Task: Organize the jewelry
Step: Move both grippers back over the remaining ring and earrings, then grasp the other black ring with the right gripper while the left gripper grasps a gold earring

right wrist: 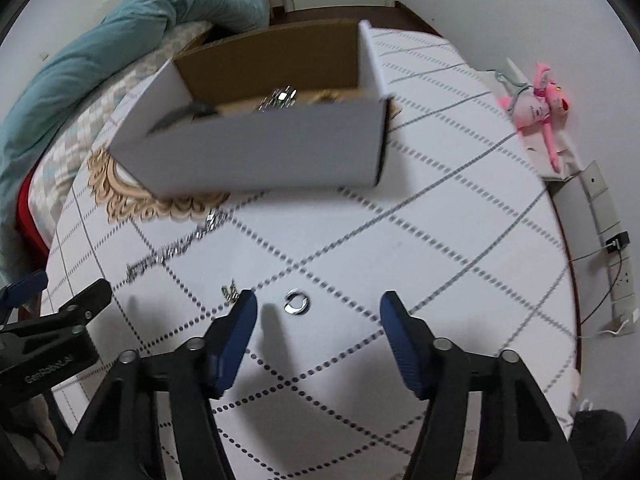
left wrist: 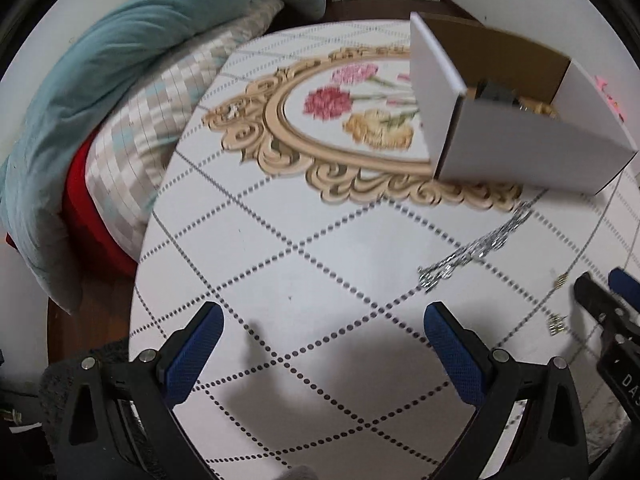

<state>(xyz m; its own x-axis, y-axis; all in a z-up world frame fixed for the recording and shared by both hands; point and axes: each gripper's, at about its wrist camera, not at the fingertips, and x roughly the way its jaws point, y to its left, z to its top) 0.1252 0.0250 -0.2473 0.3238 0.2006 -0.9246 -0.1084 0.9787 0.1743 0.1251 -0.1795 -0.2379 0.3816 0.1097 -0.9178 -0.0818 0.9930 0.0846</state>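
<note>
A white cardboard box with a brown inside stands on the round patterned table and holds some jewelry. It also shows in the left wrist view. A silver chain lies in front of the box, also seen from the left. A silver ring lies just ahead of my open, empty right gripper. A small earring pair lies by its left finger. My left gripper is open and empty over bare table.
A teal blanket and a checked pillow lie on the bed left of the table. A pink plush toy and a power strip sit at the right. Small earrings lie near the right gripper's fingers.
</note>
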